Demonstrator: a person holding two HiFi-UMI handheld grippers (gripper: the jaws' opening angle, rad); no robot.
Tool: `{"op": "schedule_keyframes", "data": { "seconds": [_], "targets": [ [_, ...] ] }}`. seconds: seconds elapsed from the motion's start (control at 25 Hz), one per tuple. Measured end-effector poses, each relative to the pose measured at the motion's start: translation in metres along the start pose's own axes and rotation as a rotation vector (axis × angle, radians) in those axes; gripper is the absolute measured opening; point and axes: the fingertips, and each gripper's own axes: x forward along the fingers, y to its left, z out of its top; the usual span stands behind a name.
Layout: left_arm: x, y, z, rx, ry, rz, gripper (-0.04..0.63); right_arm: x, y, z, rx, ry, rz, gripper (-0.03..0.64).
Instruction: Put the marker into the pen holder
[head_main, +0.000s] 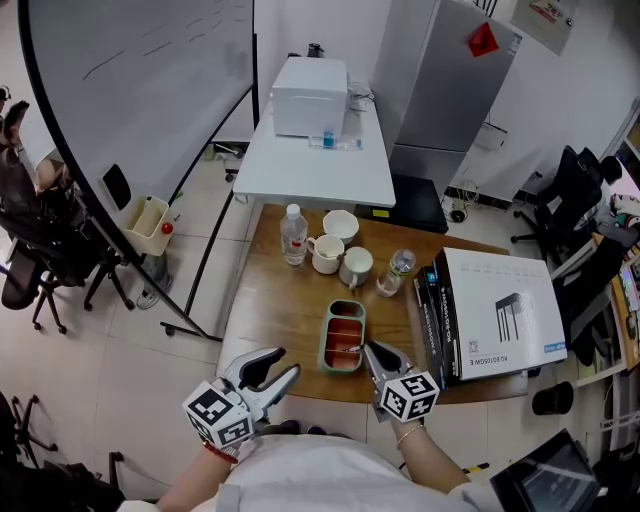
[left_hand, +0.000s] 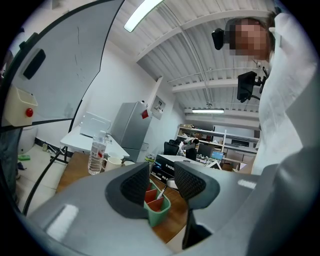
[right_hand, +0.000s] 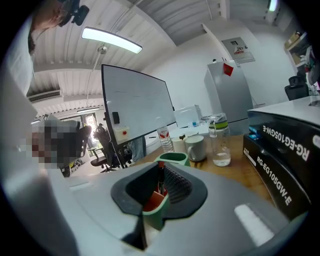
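The green pen holder (head_main: 343, 312), red inside, stands on the wooden table (head_main: 285, 310) near its front edge. My right gripper (head_main: 372, 351) is at the holder's near right corner, shut on a thin dark marker (right_hand: 160, 183) with a red tip. The marker (head_main: 349, 350) reaches into the holder's near compartment. In the right gripper view the holder (right_hand: 175, 158) lies straight beyond the jaws. My left gripper (head_main: 278, 363) hovers at the table's front edge, left of the holder, open and with nothing in it. Through its jaws the left gripper view shows the holder (left_hand: 157, 206) and the slanted marker (left_hand: 161, 193).
Behind the holder stand a water bottle (head_main: 293, 235), two mugs (head_main: 326, 254), a bowl (head_main: 340, 225) and a glass jar (head_main: 397, 270). Stacked boxes (head_main: 500, 315) fill the table's right side. A white table (head_main: 315, 165) and a whiteboard (head_main: 140, 70) lie beyond.
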Motion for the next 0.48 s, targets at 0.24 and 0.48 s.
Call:
{"op": "schedule_keyframes", "data": {
  "seconds": [0.24,0.48],
  "targets": [
    [-0.002,0.005,-0.003,-0.004,-0.009,-0.002,0.144,0.001,-0.002,-0.010,-0.013,0.033,0.011,0.025],
    [0.001,0.003,-0.001,-0.010,-0.001,-0.011,0.144,-0.008,-0.012,-0.016,0.000,0.038,-0.015,0.078]
  ]
}}
